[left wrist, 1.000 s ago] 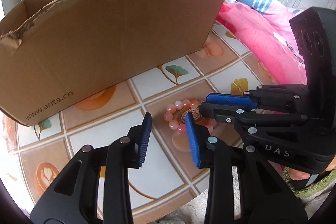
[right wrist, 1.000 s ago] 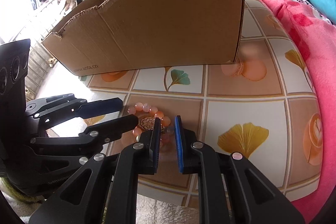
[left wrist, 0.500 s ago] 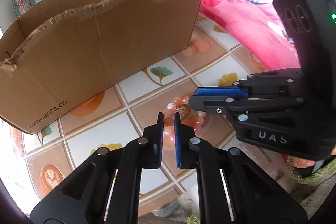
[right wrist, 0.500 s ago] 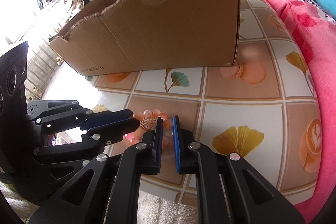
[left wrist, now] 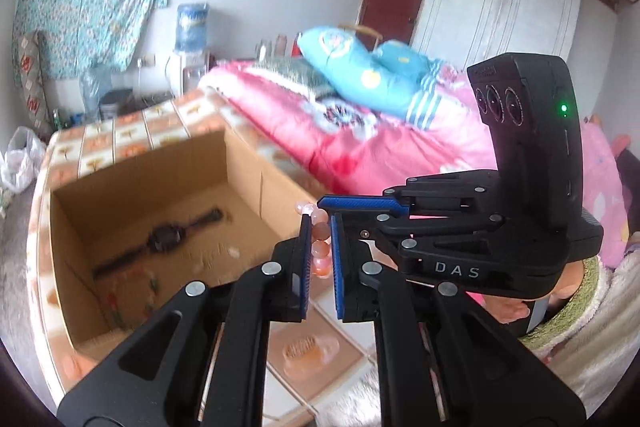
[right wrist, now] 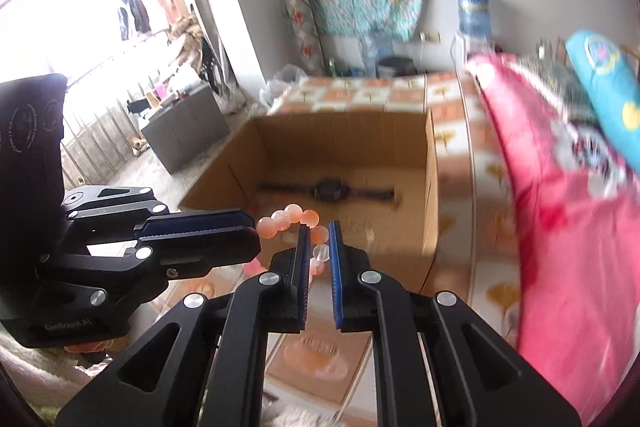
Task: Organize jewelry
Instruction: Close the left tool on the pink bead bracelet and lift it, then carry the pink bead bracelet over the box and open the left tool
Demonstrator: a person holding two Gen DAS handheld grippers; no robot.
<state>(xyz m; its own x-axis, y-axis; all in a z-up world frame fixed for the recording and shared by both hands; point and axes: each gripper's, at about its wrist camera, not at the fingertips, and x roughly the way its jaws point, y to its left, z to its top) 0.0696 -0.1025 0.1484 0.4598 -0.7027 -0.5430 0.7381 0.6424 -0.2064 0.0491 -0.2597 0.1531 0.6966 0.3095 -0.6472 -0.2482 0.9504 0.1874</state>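
since a sec ago the bead bracelet [left wrist: 320,245] is off the tiled mat and up in the air w/ both grippers; box interior now shows, before i only saw its front wall. left jaws, which stood wide around the beads then, are now clamped.

bracelet: peach/orange beads w/ a clear one, strung betw both tools, hanging just in front of the near rim of the cardboard box [right wrist: 430,187], above the mat, not yet over the opening. left gripper [left wrist: 320,263] pinches one side of the loop, right gripper [right wrist: 319,259] pinches the other; both clenched on beads, neither slack as far as i can see.

inside the box: a dark wristwatch [left wrist: 164,237] lies flat on the floor, so one piece looks sorted already. some small pale bits near it, too blurred to id.

progress, my read: pick done, lift done. left to do: carry fwd over the rim, lower, let go w/ both. no other jewelry visible on the tiled mat [left wrist: 304,351], so this may be the last piece, cant be sure. pink blanket [left wrist: 360,143] and blue pillow [left wrist: 360,67] sit beyond, well apart.
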